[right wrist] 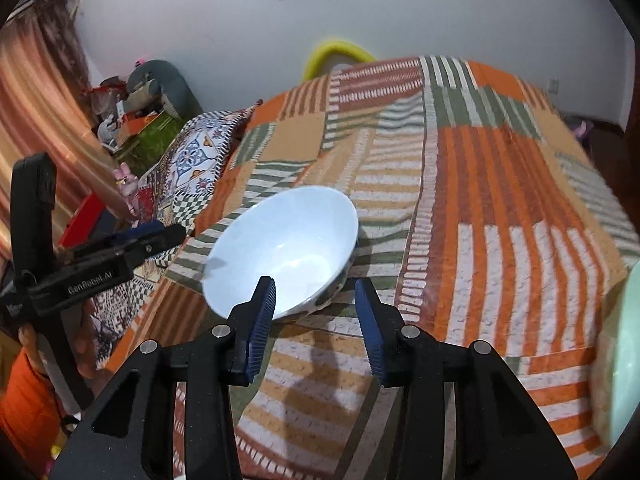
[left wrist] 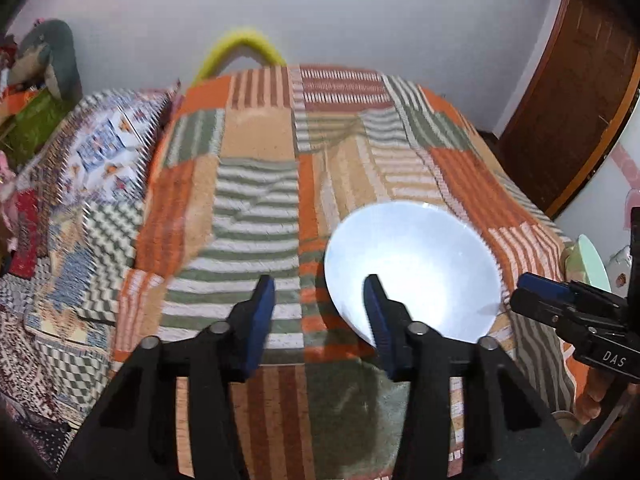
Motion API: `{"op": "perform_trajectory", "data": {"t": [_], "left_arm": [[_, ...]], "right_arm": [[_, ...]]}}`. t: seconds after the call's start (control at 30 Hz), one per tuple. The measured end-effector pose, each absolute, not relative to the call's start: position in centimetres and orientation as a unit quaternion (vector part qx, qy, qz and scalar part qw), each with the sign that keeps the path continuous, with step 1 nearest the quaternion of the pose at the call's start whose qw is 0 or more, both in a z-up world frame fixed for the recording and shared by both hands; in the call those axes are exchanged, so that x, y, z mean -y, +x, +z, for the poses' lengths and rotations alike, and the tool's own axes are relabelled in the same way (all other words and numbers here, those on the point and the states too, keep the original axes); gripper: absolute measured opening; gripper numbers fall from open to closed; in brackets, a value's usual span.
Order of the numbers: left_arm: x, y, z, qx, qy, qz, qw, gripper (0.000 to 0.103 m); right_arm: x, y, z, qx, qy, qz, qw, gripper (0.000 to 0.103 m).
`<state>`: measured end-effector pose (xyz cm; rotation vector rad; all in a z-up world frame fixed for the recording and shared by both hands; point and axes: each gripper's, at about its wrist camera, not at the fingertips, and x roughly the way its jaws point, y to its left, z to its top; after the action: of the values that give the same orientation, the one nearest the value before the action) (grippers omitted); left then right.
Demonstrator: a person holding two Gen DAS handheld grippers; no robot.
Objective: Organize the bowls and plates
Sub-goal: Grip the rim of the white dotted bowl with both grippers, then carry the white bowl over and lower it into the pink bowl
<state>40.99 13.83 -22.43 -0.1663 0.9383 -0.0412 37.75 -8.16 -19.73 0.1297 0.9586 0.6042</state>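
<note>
A white bowl (left wrist: 416,268) rests tilted on the striped patchwork blanket (left wrist: 260,200); in the right wrist view the bowl (right wrist: 284,244) shows a dark-patterned outside. My left gripper (left wrist: 320,312) is open and empty, its right finger in front of the bowl's near left rim. My right gripper (right wrist: 316,316) is open and empty, just in front of the bowl's near rim. Each gripper shows in the other's view, the right one (left wrist: 532,286) right of the bowl, the left one (right wrist: 160,236) left of it. A pale green plate (right wrist: 624,344) sits at the far right edge.
A patterned pillow (left wrist: 108,148) lies left of the blanket. A yellow curved tube (left wrist: 240,50) stands behind the bed against the wall. A wooden door (left wrist: 576,92) is at the right. Clutter (right wrist: 132,120) sits by the curtain at the left.
</note>
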Motion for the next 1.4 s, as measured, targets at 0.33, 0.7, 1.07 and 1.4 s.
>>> {"op": "perform_trajectory", "data": {"t": [0.33,0.7,1.07,1.4], "left_arm": [[-13.4,42.6,-25.6,-0.481,-0.073,-0.024,0.873,0.033],[-12.1,42.3,-25.2,-0.484,-0.074,-0.056,0.870,0.012],[-12.0,37.6,-19.9,-0.439,-0.072,-0.046,0.895,0.012],[-13.0,28.8,-13.3,-0.396,-0.075,-0.032,0.915,0.013]], "right_arm": [[6.3,38.3,-21.2,-0.465,0.034,0.291,0.835,0.027],[6.7,38.7,-21.3,-0.465,0.035,0.284,0.838,0.020],[7.0,35.7,-17.6,-0.426,0.039,0.307,0.850,0.020],[5.9,29.6,-12.6,-0.387,0.033,0.341,0.856,0.019]]}}
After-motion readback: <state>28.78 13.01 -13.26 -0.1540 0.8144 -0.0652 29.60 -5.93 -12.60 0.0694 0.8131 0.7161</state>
